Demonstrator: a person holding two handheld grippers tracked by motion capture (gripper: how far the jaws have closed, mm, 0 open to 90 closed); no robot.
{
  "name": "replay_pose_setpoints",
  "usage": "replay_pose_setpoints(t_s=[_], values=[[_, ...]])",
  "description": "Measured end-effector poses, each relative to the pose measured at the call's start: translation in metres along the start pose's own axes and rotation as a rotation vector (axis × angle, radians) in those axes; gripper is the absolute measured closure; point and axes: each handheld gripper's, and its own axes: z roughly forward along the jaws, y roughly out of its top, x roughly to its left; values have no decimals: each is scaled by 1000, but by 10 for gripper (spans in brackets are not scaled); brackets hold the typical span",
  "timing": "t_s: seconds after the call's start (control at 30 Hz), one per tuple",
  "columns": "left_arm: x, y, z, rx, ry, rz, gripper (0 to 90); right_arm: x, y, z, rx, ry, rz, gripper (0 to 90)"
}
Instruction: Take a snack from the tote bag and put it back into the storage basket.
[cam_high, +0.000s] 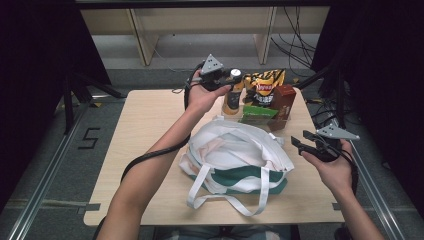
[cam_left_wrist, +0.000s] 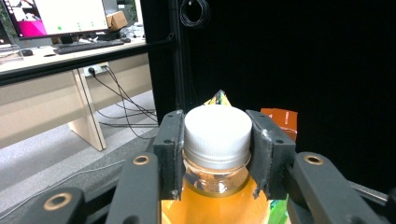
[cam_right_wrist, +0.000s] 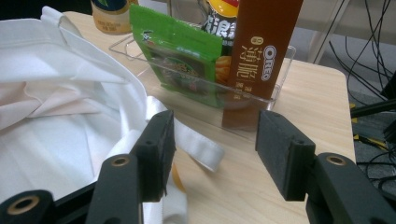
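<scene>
Right gripper (cam_right_wrist: 212, 154) gapes empty before clear tray (cam_right_wrist: 261, 100), white bag (cam_right_wrist: 56, 121)

Even overhead light brightens the bench (cam_high: 150, 115); surroundings fall black, and all three pictures look soft and slightly blurred.

This looks like a lab or office set up for recording. Black curtains (cam_high: 30, 60) close in a small wooden desk (cam_high: 145, 115), and metal rails (cam_high: 45, 175) run along the grey floor beside a taped marker (cam_high: 89, 138). Beyond it stand pale workbenches (cam_left_wrist: 46, 93) carrying a lit monitor (cam_left_wrist: 60, 16) and a keyboard (cam_left_wrist: 84, 45), with loose cables (cam_high: 295, 30) trailing beneath.
</scene>
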Motion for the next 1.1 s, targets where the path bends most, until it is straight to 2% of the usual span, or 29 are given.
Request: replay_pose_setpoints(t_s=[0.03,0.13,0.17,0.37,0.47,0.8,1.03,1.1], values=[[1,-1,1,5,0,1,591,1,0,-1,9,1,18,479],[2,-3,2,10,2,-5,591,2,0,0,-7,-14,20,479],[2,-4,3,11,2,-7,591,1,0,0,-12,-15,4,479],[2,-7,6,18,6,-10,592,1,0,0,-11,-15,10,479],[3,-8,7,23,10,-3,591,0,0,0,-11,-16,-7,479],[7,-13,12,35,14,0,591,1,0,0,-5,-12,19,478],[9,-16,14,36,15,-7,591,1,0,0,-8,-11,12,479],[10,-16,15,34,18,5,591,1,0,0,-7,-11,8,478]])
